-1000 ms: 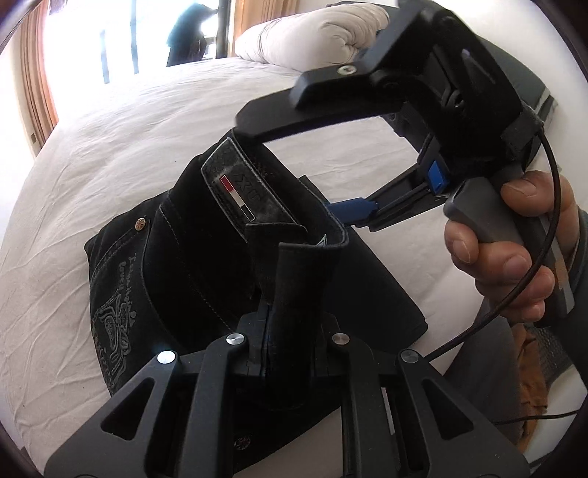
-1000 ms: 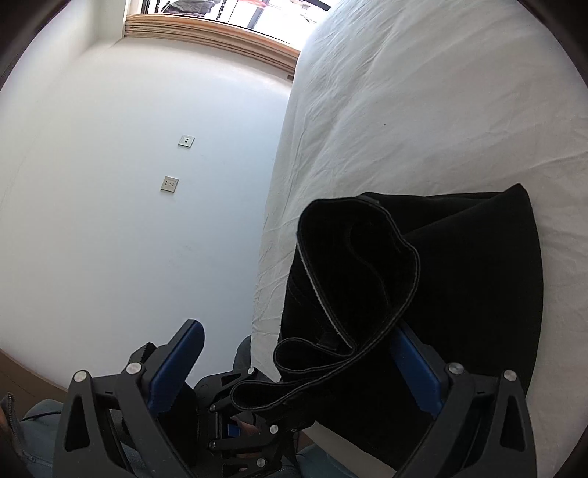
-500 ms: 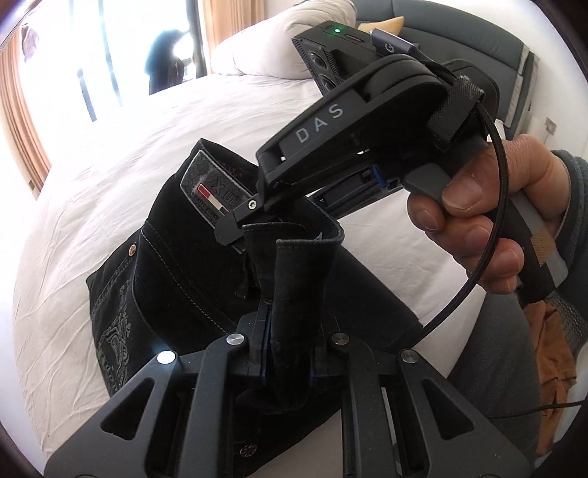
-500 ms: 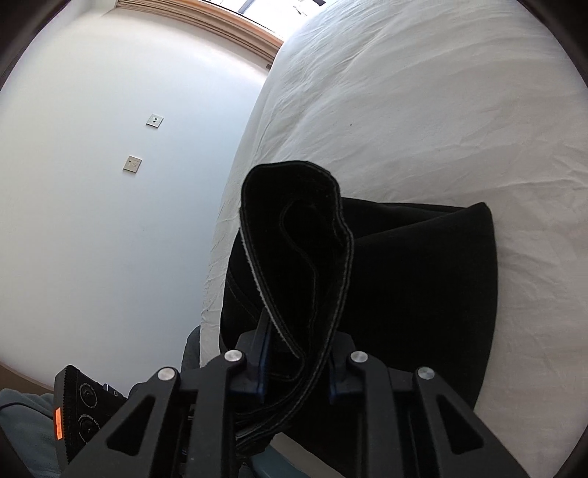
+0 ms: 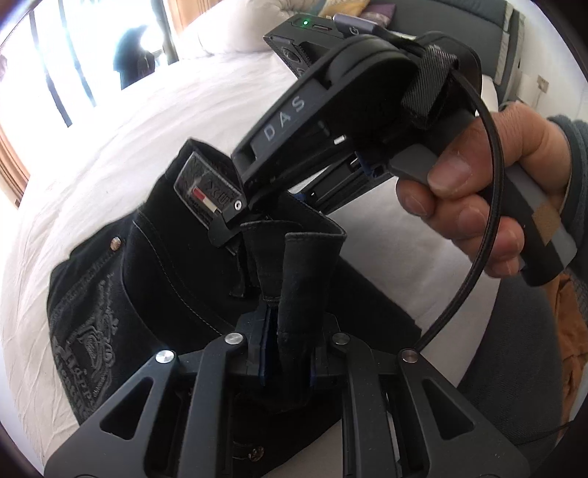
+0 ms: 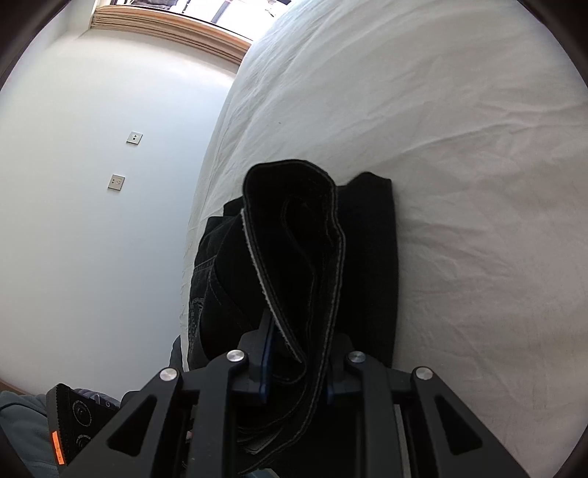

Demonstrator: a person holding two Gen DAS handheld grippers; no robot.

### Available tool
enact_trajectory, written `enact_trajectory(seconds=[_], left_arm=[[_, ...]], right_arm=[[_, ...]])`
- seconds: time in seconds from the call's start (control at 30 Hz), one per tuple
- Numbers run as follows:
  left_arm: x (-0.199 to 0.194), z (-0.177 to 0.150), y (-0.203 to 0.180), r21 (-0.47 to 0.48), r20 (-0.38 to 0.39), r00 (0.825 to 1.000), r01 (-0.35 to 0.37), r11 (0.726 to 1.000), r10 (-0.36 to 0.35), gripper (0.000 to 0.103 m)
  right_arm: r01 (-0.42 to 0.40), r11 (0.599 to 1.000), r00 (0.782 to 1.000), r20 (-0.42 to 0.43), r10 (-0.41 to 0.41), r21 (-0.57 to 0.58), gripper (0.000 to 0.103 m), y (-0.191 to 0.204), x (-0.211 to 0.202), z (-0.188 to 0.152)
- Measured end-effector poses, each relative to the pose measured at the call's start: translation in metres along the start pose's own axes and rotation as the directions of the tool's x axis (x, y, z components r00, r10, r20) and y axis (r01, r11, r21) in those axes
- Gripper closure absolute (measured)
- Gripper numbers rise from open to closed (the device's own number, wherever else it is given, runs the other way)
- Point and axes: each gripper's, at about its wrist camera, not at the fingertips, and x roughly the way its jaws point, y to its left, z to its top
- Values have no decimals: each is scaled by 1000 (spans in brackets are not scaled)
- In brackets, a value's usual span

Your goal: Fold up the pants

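Our left gripper (image 5: 286, 353) pinches a standing fold of the black denim pants (image 5: 154, 279), its blue pads pressed tight on the cloth. Our right gripper (image 6: 297, 371) clamps a thick bundle of the same pants' hem, jaws drawn in on it. In the left view the right hand (image 5: 488, 198) holds its grey handle above the waistband with its woven label (image 5: 205, 187). The pants lie part-folded at the near edge of the white-sheeted bed (image 6: 459, 165); a white pillow (image 5: 235, 25) sits at the far end.
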Motion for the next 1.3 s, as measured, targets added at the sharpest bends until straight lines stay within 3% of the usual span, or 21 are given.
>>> enact_trajectory(seconds=[0.13, 0.2, 0.27, 0.3, 0.37, 0.4, 0.47, 0.57, 0.63, 0.73, 0.8, 0.83, 0.9, 0.97, 1.03, 1.1, 1.13, 1.17, 1.2, 1.23, 1.3], left_arm=[[-18, -1, 21, -91, 22, 994, 110, 990, -109, 81], [-38, -3, 35, -135, 46, 986, 164, 977, -159, 75], [-66, -11, 51, -171, 102, 977, 205, 964, -190, 62], [-81, -14, 61, -194, 141, 972, 214, 957, -188, 45], [-109, -25, 90, -273, 234, 960, 215, 938, -152, 34], [-117, -31, 106, -307, 264, 957, 205, 929, -123, 32], [-122, -38, 139, -360, 280, 957, 173, 917, -70, 32], [-108, -57, 184, -471, 257, 965, 166, 866, -45, 32], [-101, -65, 197, -498, 259, 964, 186, 847, -59, 32], [-84, -72, 208, -497, 248, 963, 219, 840, -104, 32], [-72, -76, 210, -511, 247, 958, 258, 820, -147, 32], [-64, -77, 214, -514, 263, 947, 300, 804, -185, 32], [-55, -77, 222, -516, 297, 924, 366, 775, -239, 33], [-49, -70, 238, -500, 340, 890, 445, 743, -304, 34], [-30, -60, 258, -486, 383, 818, 574, 659, -430, 43], [-1, -54, 276, -505, 406, 736, 675, 538, -542, 55], [14, -54, 284, -522, 411, 719, 689, 503, -560, 60], [31, -56, 291, -542, 399, 716, 688, 483, -573, 62], [48, -62, 298, -573, 388, 719, 678, 460, -577, 77], [57, -68, 301, -599, 386, 718, 673, 435, -579, 83], [68, -83, 305, -616, 420, 685, 697, 368, -595, 83]], right_arm=[[-69, 995, 998, 18, 68, 72, 71, -8, 9, -1], [-71, 995, 996, 51, 67, 66, 56, -3, 1, -3], [-65, 996, 996, 69, 60, 67, 45, -2, -5, -3], [-60, 995, 995, 87, 54, 74, 40, -1, -12, -4], [16, 996, 991, 132, -28, 88, 28, 0, -28, -4], [175, 978, 969, 157, -192, 112, 26, 3, -44, -7], [182, 977, 965, 172, -200, 114, 26, 9, -50, -9], [46, 999, 979, 201, -46, 2, 26, 47, -54, -18], [-82, 991, 984, 147, 97, -102, 26, 83, -34, -27], [-124, 987, 985, 108, 136, -107, 26, 87, -15, -31], [-103, 995, 993, 50, 104, -19, 28, 66, 8, -33], [-56, 997, 998, 12, 56, 46, 36, 45, 18, -36], [-71, 988, 997, 30, 67, 139, 69, 7, 14, -45], [-119, 972, 992, 55, 110, 202, 79, -9, 6, -49], [-83, 980, 996, 41, 77, 182, 82, -8, 5, -49], [-59, 984, 998, 25, 55, 166, 82, -4, 7, -46], [-59, 984, 998, 25, 55, 166, 82, -4, 7, -46], [-51, 985, 999, 18, 49, 162, 82, -2, 9, -45], [-43, 987, 999, 12, 42, 158, 82, 5, 16, -42], [-37, 987, 999, 8, 36, 155, 82, 7, 17, -41], [-31, 988, 1000, 7, 30, 150, 82, 6, 14, -43]])
